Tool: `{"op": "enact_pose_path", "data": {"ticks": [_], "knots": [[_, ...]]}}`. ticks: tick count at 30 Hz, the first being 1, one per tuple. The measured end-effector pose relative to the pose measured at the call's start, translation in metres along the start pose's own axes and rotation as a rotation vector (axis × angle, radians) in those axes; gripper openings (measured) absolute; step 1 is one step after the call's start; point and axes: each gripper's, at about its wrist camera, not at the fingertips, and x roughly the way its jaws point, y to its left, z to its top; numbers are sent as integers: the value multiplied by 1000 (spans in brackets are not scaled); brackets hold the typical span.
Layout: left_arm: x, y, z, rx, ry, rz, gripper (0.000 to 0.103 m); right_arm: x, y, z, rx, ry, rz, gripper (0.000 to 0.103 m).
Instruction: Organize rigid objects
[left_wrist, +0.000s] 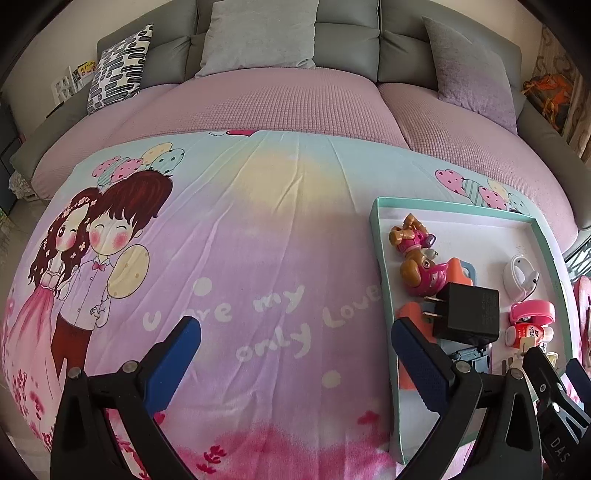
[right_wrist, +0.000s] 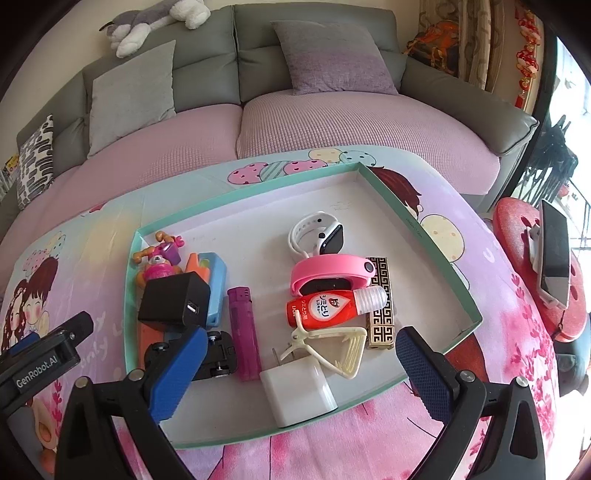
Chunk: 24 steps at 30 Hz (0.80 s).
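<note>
Blue-padded fingers of the left gripper (left_wrist: 295, 354) stand wide apart in the left wrist view, with nothing between them, above a cartoon-printed blanket (left_wrist: 236, 258) that covers the surface. Just right of them lies a shallow teal-rimmed tray (left_wrist: 382, 266). Inside it, a black charger (left_wrist: 467, 314) with two metal prongs rests on top of an orange and blue toy (left_wrist: 463, 271), beside a pink and brown toy dog (left_wrist: 415, 254). Farther right in the tray are a white smartwatch (left_wrist: 519, 277), a pink wristband (left_wrist: 532, 312) and a red bottle (left_wrist: 524, 332). A grey sofa (left_wrist: 347, 40) with cushions runs behind.

From the right wrist view, the right gripper (right_wrist: 295, 363) is likewise spread open and empty, its tips over the near part of the tray (right_wrist: 424, 236). Between the fingers lies a white charger (right_wrist: 299, 391), touching a cream hair clip (right_wrist: 332, 347). Behind these sit the red bottle (right_wrist: 325, 308), the pink wristband (right_wrist: 332, 271) leaning over it, and a gold patterned lighter (right_wrist: 380, 321) under the bottle's clear cap. A purple lighter (right_wrist: 243, 328) lies to the left, next to a black toy car (right_wrist: 218, 354). The black charger (right_wrist: 173, 301) sits at the tray's left side on the orange and blue toy (right_wrist: 214, 280), with the toy dog (right_wrist: 159, 258) behind. The white smartwatch (right_wrist: 317, 232) lies farther back. A red stool (right_wrist: 517, 266) holding a phone (right_wrist: 554, 251) stands right of the blanket.
</note>
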Motion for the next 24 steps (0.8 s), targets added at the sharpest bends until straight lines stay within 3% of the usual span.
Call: {"op": "enact_pose_path", "data": {"ticks": [14,24], "knots": [[-35,23,-55,25,22,65,103,-21,5,-53,-66,68,20,103],[-41,32,-76,52,31,94,103,-33,12,-60,-88,62,30,103]]}}
